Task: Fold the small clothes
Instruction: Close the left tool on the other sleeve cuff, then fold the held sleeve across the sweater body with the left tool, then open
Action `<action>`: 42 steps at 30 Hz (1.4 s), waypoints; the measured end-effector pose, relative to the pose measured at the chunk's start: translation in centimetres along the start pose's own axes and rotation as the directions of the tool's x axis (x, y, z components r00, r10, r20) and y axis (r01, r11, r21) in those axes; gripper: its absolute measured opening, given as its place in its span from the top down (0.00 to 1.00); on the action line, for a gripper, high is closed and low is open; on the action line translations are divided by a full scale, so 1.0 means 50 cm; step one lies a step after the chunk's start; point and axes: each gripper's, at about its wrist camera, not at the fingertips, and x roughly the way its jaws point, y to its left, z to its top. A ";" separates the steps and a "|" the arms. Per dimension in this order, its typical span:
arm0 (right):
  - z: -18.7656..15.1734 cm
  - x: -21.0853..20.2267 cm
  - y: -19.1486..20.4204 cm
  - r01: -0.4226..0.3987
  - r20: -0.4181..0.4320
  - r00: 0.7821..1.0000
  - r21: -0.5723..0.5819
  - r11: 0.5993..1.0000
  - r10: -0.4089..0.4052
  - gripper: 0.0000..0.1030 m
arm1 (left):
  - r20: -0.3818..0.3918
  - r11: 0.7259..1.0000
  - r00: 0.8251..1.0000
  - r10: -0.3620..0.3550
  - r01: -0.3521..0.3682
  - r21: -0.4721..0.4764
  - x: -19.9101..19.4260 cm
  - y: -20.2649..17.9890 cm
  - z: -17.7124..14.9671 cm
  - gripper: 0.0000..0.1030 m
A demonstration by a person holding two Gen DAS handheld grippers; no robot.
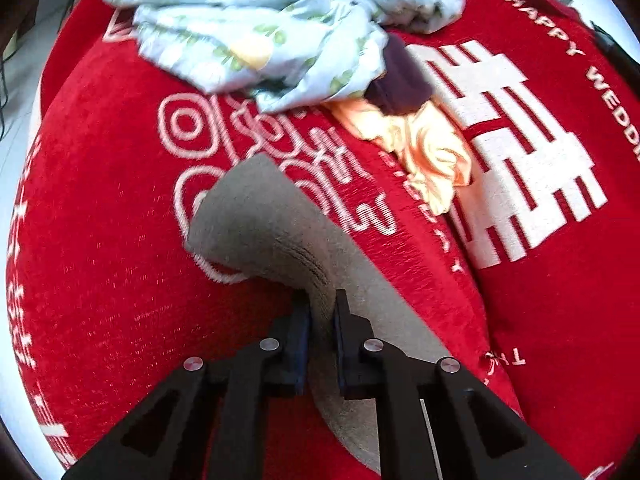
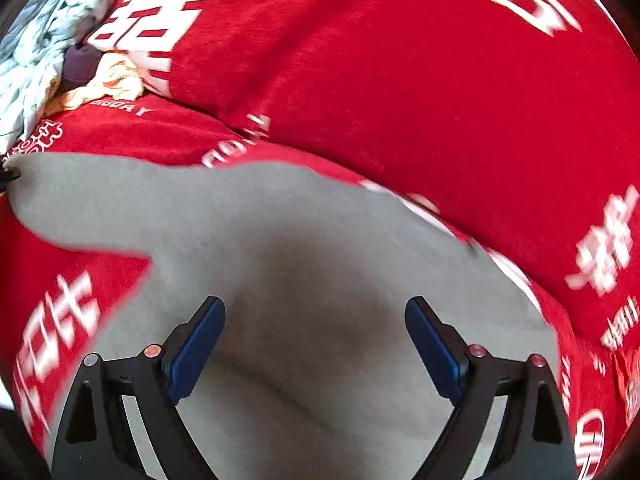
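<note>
A grey garment (image 1: 260, 220) lies on the red patterned cover (image 1: 120, 280). My left gripper (image 1: 322, 300) is shut on a bunched edge of the grey garment and holds it up off the cover, so the cloth curls over toward the left. In the right wrist view the same grey garment (image 2: 260, 220) spreads wide under my right gripper (image 2: 316, 312), which is open and empty just above the cloth. Its blue pads (image 2: 200, 344) stand far apart.
A pile of light blue leaf-print clothes (image 1: 260, 20) lies at the far side, with a dark purple piece (image 1: 400, 80) and an orange piece (image 1: 420, 148) beside it. A red cushion (image 2: 400, 80) with white characters rises behind the grey garment.
</note>
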 end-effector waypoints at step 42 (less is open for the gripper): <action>-0.135 -0.024 -0.265 -0.045 -0.041 0.998 0.235 0.971 0.056 0.10 | -0.030 0.798 0.999 0.040 -0.014 0.602 -0.097 -0.460 -0.289 0.89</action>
